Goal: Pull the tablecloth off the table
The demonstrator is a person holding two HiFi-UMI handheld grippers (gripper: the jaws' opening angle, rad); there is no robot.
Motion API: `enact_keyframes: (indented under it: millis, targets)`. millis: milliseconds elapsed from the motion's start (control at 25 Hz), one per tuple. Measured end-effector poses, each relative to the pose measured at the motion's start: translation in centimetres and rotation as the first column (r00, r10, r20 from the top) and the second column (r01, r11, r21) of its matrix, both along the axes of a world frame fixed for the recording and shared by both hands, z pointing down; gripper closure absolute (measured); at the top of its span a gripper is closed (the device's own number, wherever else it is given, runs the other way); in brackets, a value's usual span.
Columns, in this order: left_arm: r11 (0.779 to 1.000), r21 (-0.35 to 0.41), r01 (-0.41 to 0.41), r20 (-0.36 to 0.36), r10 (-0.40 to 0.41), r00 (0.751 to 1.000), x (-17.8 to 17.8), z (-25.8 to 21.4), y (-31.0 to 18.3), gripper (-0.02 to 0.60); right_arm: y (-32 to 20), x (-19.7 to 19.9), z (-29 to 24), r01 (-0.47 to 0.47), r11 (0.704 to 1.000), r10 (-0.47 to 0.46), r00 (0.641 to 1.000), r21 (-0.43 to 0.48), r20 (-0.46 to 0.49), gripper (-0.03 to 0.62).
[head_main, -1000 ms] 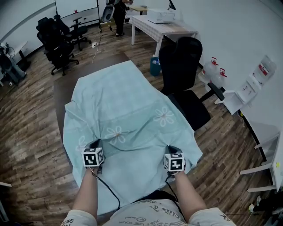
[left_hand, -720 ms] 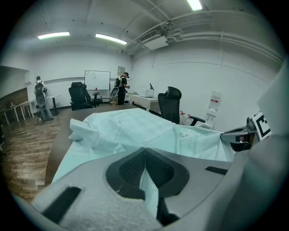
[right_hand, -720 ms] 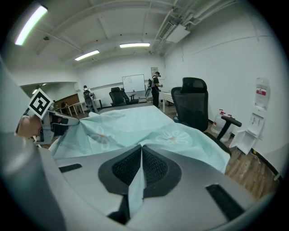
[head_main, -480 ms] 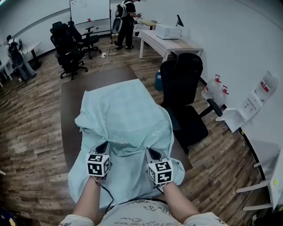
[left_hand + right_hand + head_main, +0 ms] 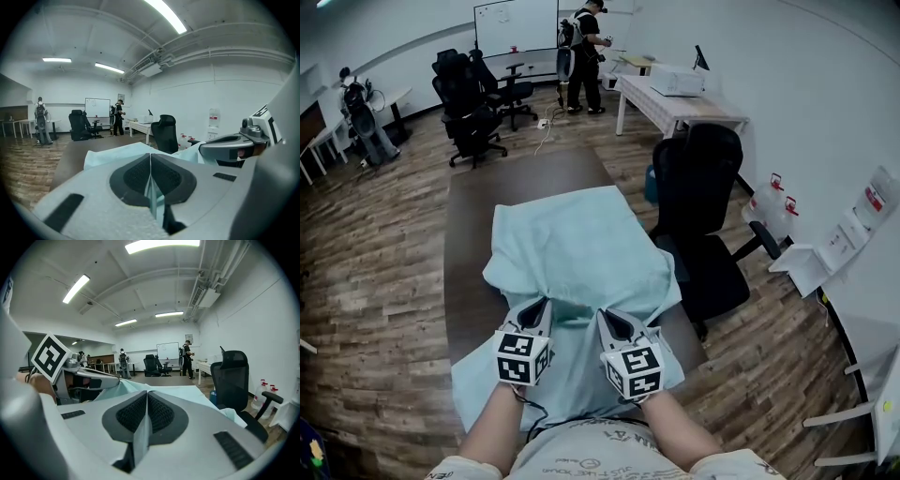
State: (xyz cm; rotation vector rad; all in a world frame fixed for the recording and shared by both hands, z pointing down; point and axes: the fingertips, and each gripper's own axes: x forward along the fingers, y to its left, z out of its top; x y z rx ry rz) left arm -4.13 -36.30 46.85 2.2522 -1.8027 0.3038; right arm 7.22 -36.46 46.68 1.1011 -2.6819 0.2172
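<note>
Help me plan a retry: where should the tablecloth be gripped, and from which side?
Grip its near edge, coming from the table's near end, where left gripper and right gripper are shut on it. There the tablecloth bunches into thin folds; farther out it lies flat.

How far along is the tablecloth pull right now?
Partly done: the far half of the table is bare, and the tablecloth is bunched on the near half. In hand: the left tongs and right tongs are both shut on its fabric. Left to do: drawing the rest off the near edge.
</note>
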Motion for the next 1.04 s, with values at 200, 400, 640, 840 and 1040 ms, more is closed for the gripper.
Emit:
enact_keyframes:
  millis: [200,400,640,840,1040]
  targets:
    - [0.999,0.026,0.022,0.017,-0.022,1.000,0.7,-0.5,0.7,0.569,0.5,0.4,-0.5,0.000,1.000,-0.001,1.000,0.003,0.015,0.580]
    - [0.998,0.054,0.035,0.017,-0.036,0.999,0.6,-0.9,1.2,0.569,0.6,0.6,-0.6,-0.008,1.000,0.008,1.000,0.008,0.030,0.580]
    - [0.998,0.056,0.035,0.012,-0.036,0.999,0.5,-0.9,1.2,0.569,0.5,0.7,-0.5,-0.010,1.000,0.010,0.999,0.003,0.036,0.580]
    - [0.998,0.059,0.038,0.001,-0.038,0.999,0.5,-0.5,1.2,0.569,0.6,0.8,-0.4,-0.011,1.000,0.011,0.999,-0.002,0.044,0.580]
    - [0.998,0.058,0.033,0.003,-0.034,0.999,0.4,-0.4,1.4,0.569,0.7,0.9,-0.3,-0.017,1.000,0.018,0.999,-0.008,0.046,0.580]
